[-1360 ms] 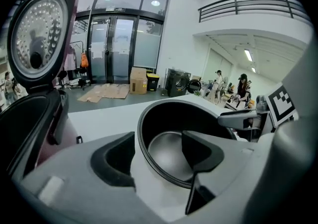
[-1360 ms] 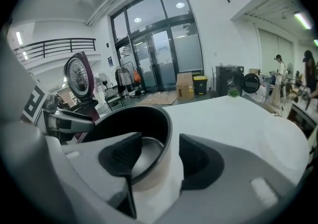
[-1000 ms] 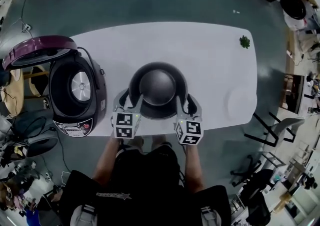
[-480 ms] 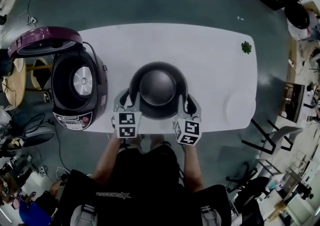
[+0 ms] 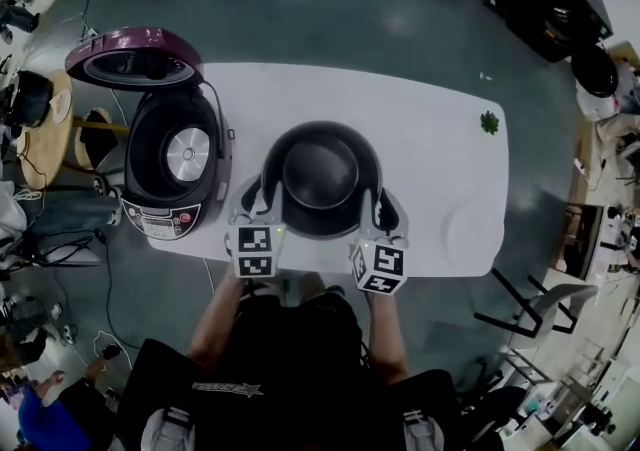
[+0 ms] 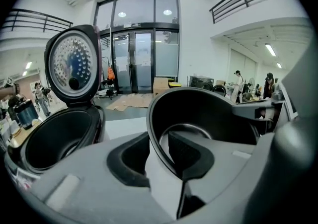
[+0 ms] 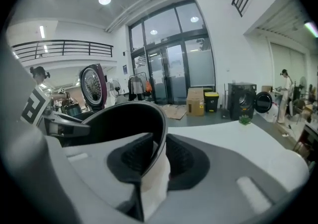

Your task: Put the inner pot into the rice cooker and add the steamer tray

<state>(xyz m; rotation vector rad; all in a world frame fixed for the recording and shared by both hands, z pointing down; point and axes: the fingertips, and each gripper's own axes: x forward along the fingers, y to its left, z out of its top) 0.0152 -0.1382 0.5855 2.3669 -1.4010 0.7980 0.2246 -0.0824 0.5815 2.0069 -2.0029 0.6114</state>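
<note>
- The table (image 5: 430, 129) carries everything. Only the head view shows a pale round shape (image 5: 468, 224) at its near right, perhaps the steamer tray; I cannot tell.
- The rice cooker (image 5: 175, 174) stands at the table's left end with its lid up and its well empty. The left tool's view alone shows the lid's perforated underside and how close it stands to the pot's way in.
- The inner pot (image 5: 320, 177) is at the near middle of the table, right of the cooker and not yet in it, carried by its rim.
- The left tool (image 5: 258, 201) and right tool (image 5: 378, 209) have just been closing. Each is now clamped on the pot's thin wall on opposite sides, one pad inside and one outside, as each tool's own view shows.
- Risks, as I judge them:
  - A grip on the rim alone could let the pot tip or slip if the hands move unevenly.
  - Going left, the pot could knock the cooker's rim or lid.
  - The outer pads could catch on the cooker's edge as the pot is lowered.
</note>
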